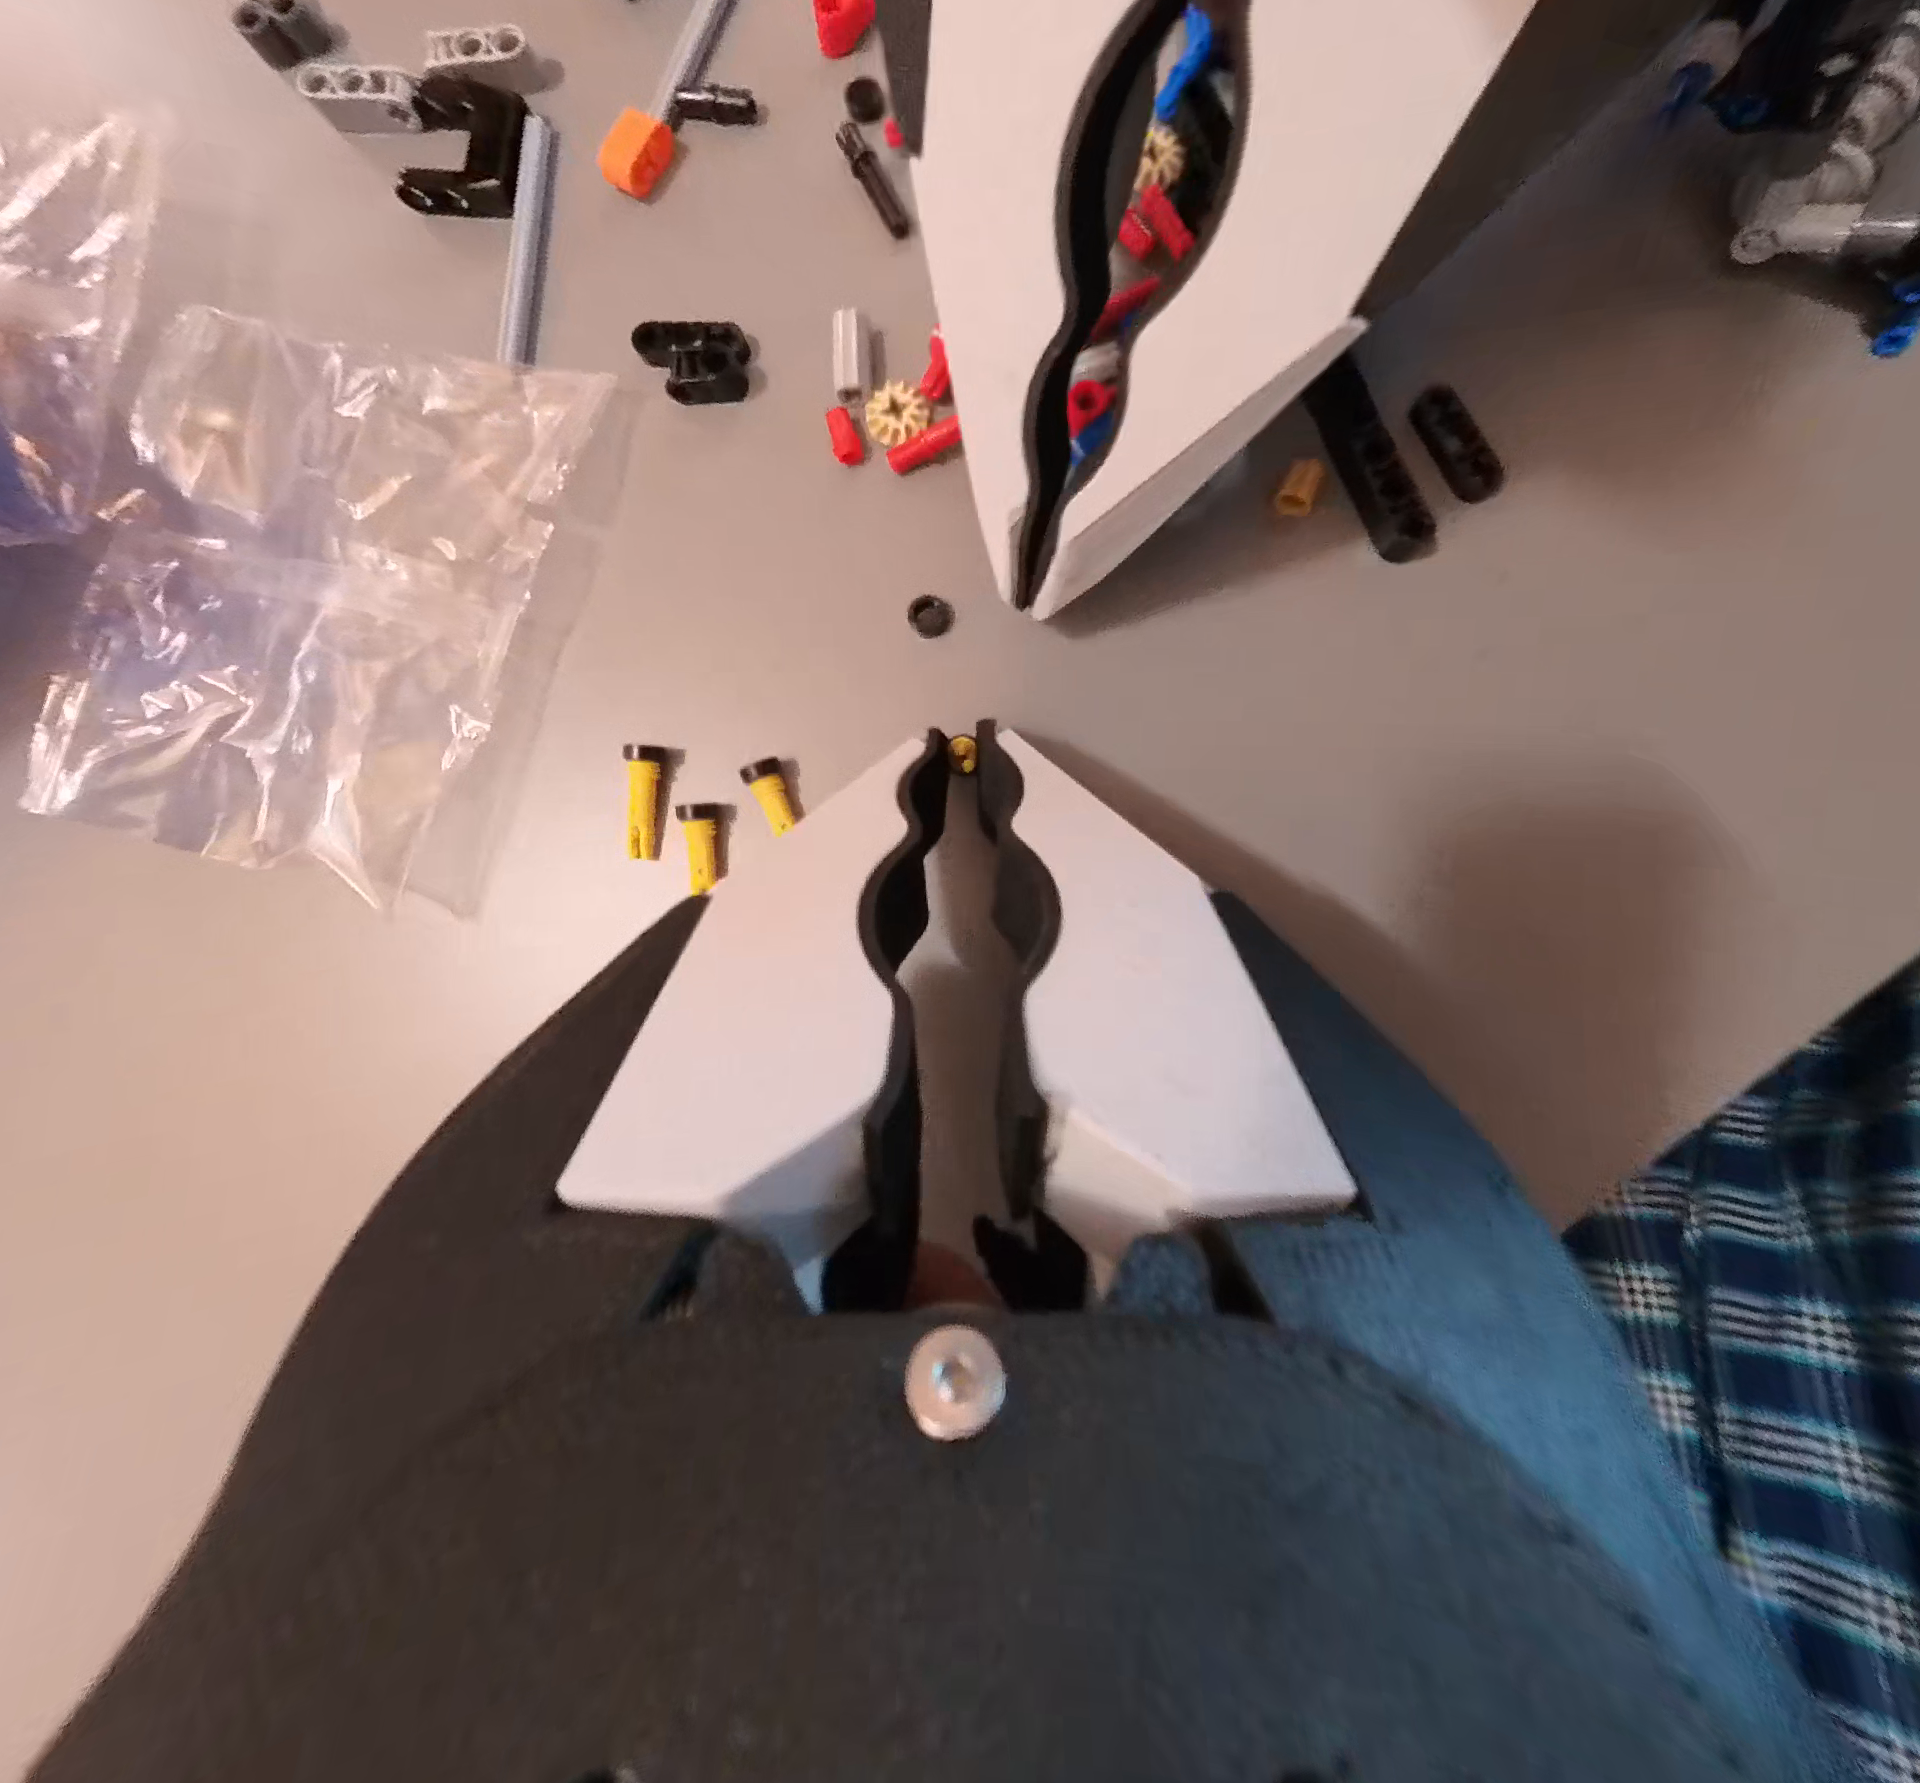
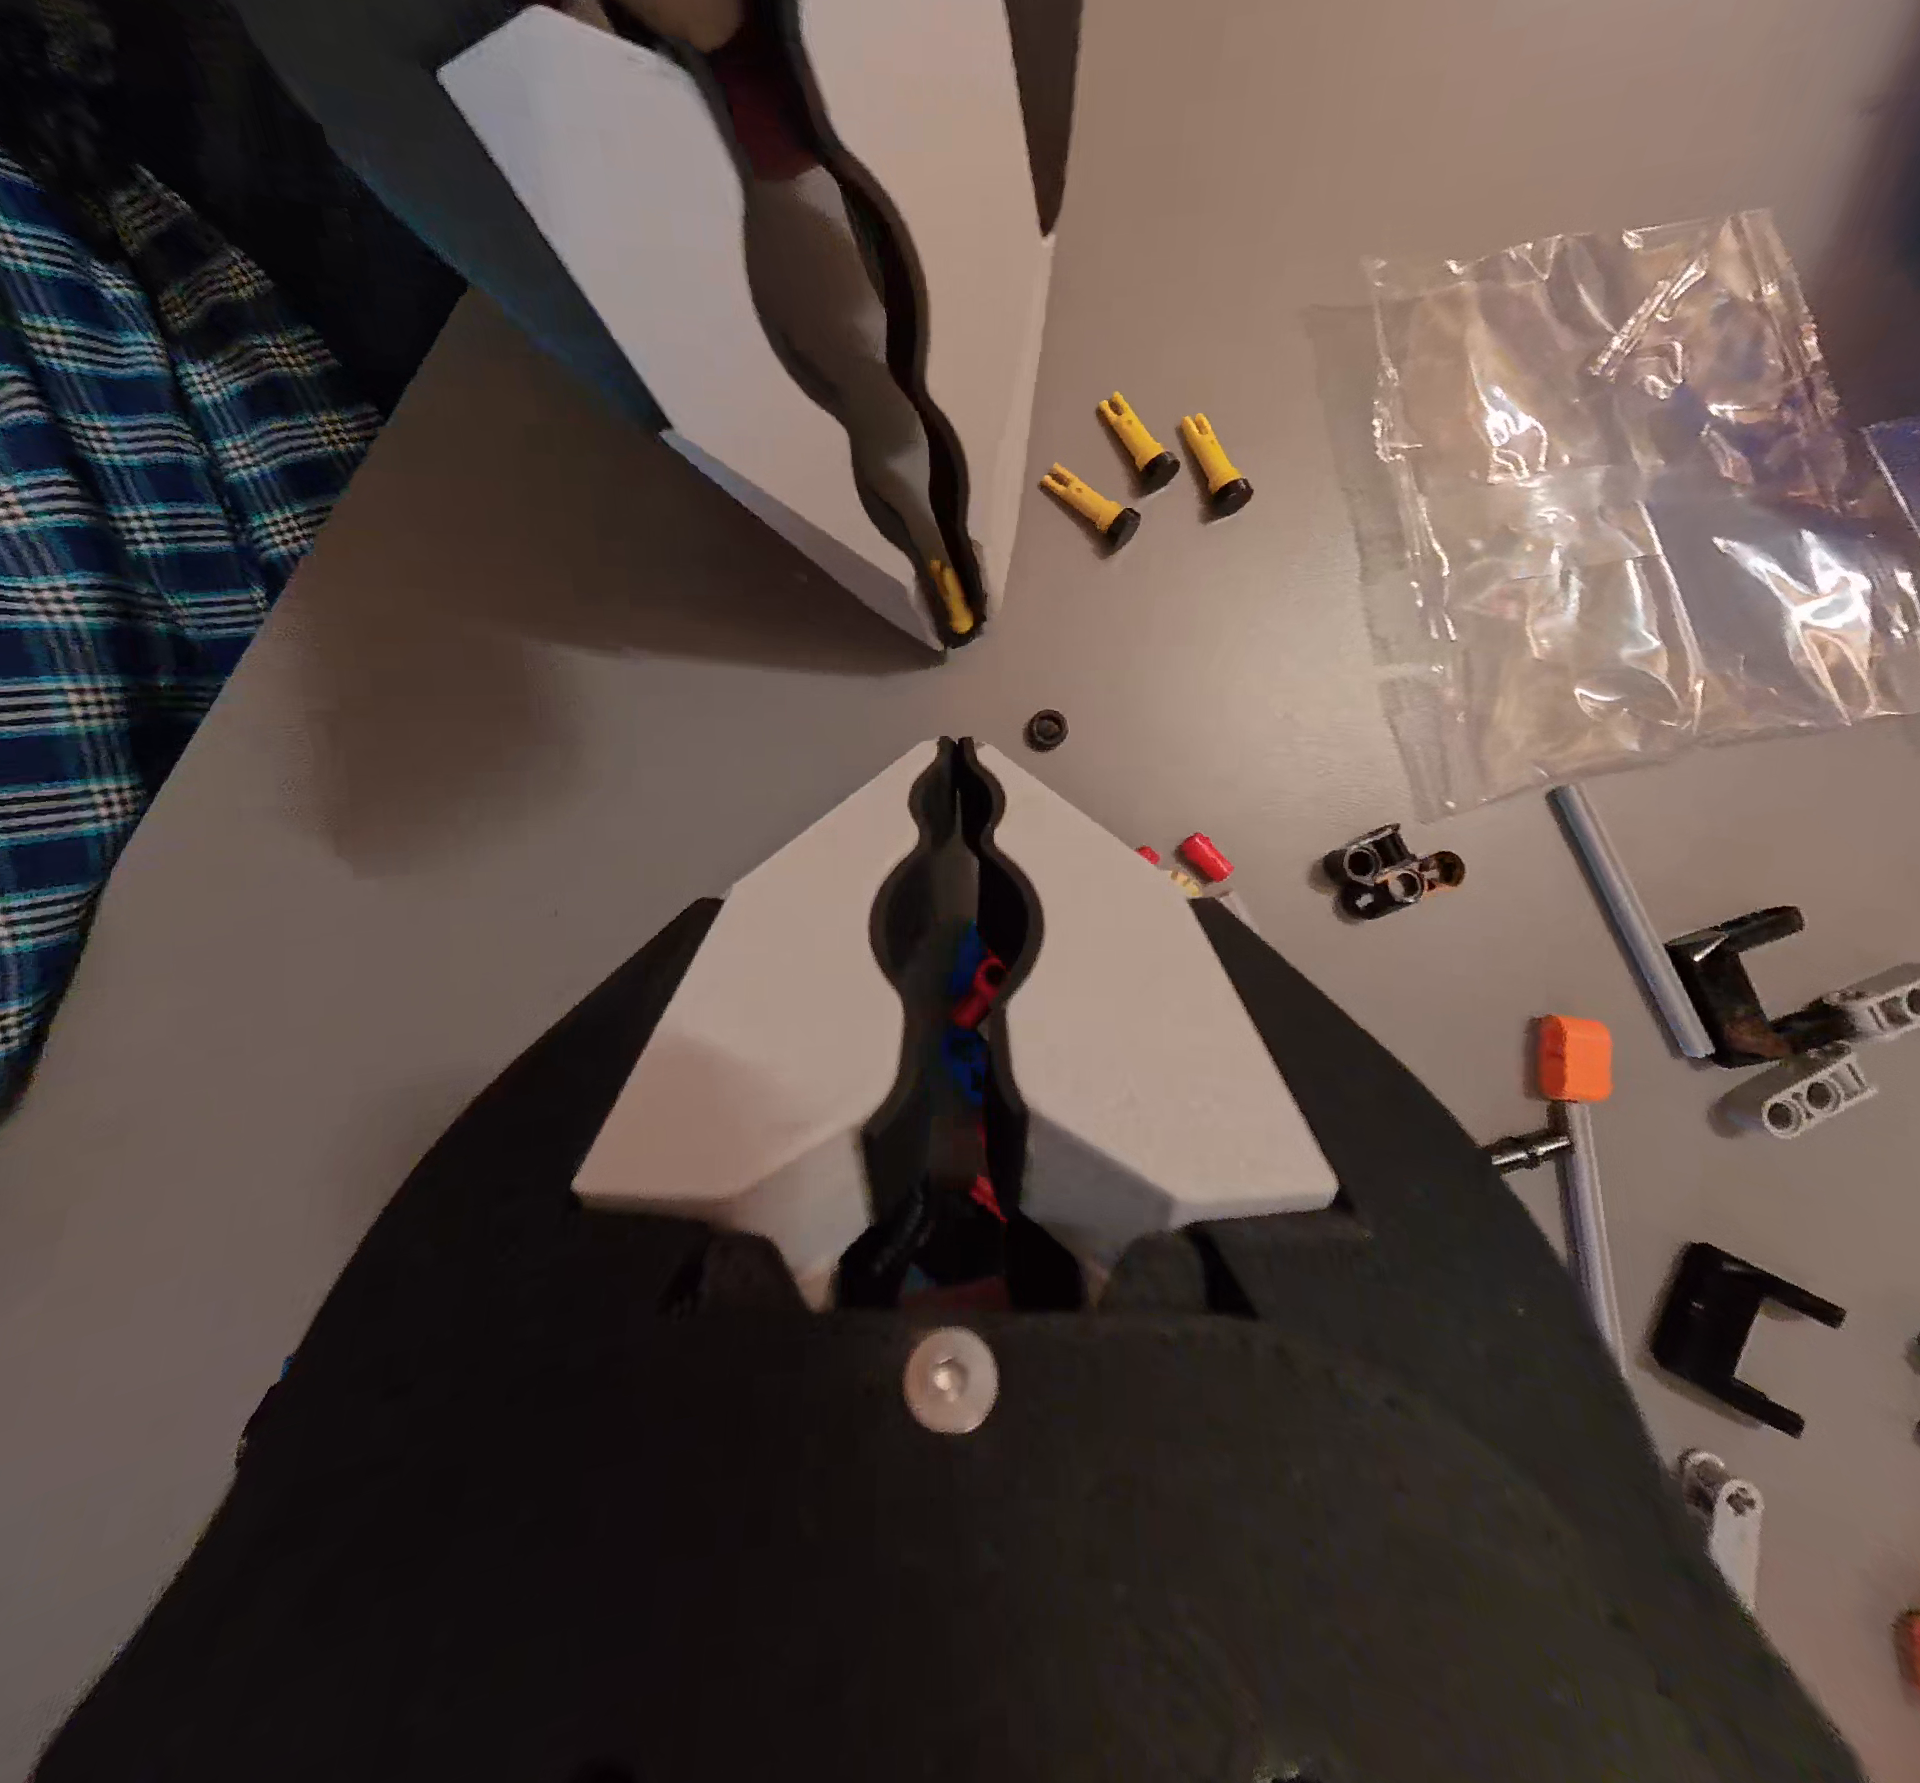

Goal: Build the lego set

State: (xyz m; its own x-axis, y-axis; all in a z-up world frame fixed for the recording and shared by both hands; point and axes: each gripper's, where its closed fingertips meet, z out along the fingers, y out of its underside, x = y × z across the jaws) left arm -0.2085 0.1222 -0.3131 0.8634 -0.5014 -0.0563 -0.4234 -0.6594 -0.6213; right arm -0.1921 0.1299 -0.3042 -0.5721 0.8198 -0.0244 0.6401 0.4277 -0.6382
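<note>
My left gripper (image 1: 963, 741) is shut on a yellow pin (image 1: 963, 753), held at its fingertips just above the table; the same pin (image 2: 951, 603) shows between its tips in the right wrist view. My right gripper (image 2: 956, 746) is shut and empty, tips facing the left gripper's tips across a small gap; it also shows in the left wrist view (image 1: 1023, 601). A small black bush (image 1: 929, 615) (image 2: 1045, 728) lies on the table between the two tips. Three loose yellow pins with black heads (image 1: 701, 814) (image 2: 1143, 466) lie beside the left gripper.
Clear plastic bags (image 1: 301, 580) (image 2: 1621, 528) lie to one side. Loose parts lie spread out: black connectors (image 1: 694, 360), grey axles (image 1: 530, 237), an orange block (image 1: 636, 154), red pins and a tan gear (image 1: 896, 414), black beams (image 1: 1371, 476), a partly built model (image 1: 1808, 102). A plaid sleeve (image 1: 1787, 1318) is near. My two grippers' fingertips are within a few centimetres of each other. The tan gear (image 1: 896, 414) sits 5 cm or so from the ends of my right fingers.
</note>
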